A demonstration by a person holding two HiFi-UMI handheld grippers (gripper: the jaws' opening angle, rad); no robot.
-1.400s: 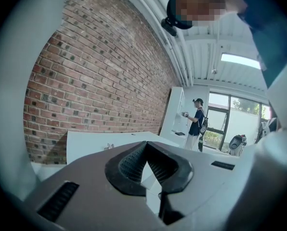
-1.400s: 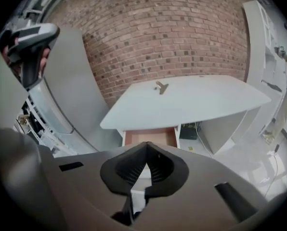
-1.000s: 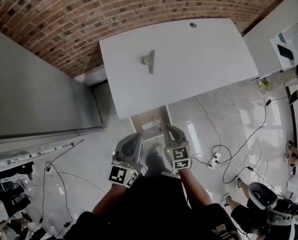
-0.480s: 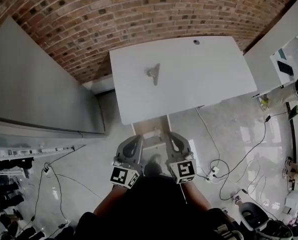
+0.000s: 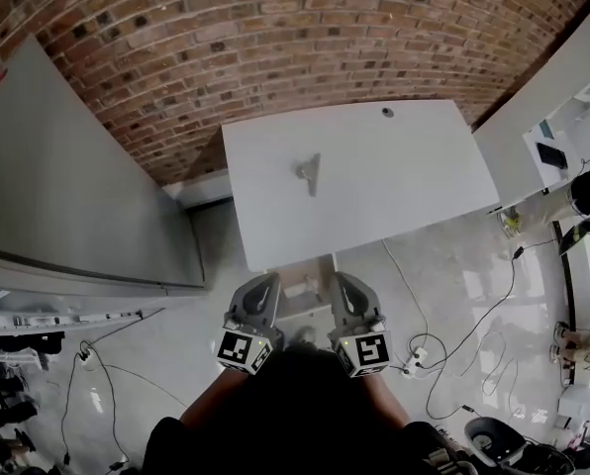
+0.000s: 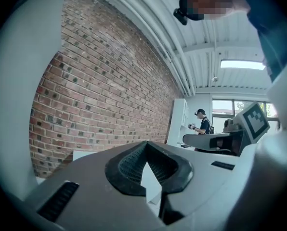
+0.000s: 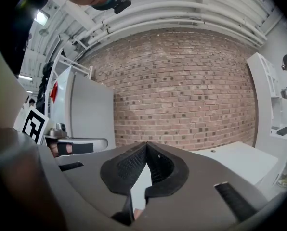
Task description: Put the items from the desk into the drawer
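Desk: the white desk filled the middle of the head view, backed by the brick wall. It was bare except for one item and a round grommet near its upper right corner.
Item: the small grey item lay left of centre on the desk, well apart from both of your grippers. It was too small to identify.
Drawer: a brownish drawer unit showed just below the desk's near edge, between your grippers. Whether a drawer stood open could not be told.
Left gripper: your left gripper sat low in the frame with its tips pressed together and nothing between them. Its own view confirmed this.
Right gripper: your right gripper sat beside it. It was likewise closed tip to tip and empty in its own view.
Floor: loose cables trailed across the glossy floor at the lower right, near where you stood.
Risk, grasp: reaching with the jaws closed would probably have knocked the item across the smooth top, so you needed to open them first.
Risk, slip: a thin, low item could have slid out of a shallow pinch on the way down.
Risk, drawer: if the drawer was closed, the item would have had nowhere to go.
Risk, footing: stepping right might have snagged a cable.
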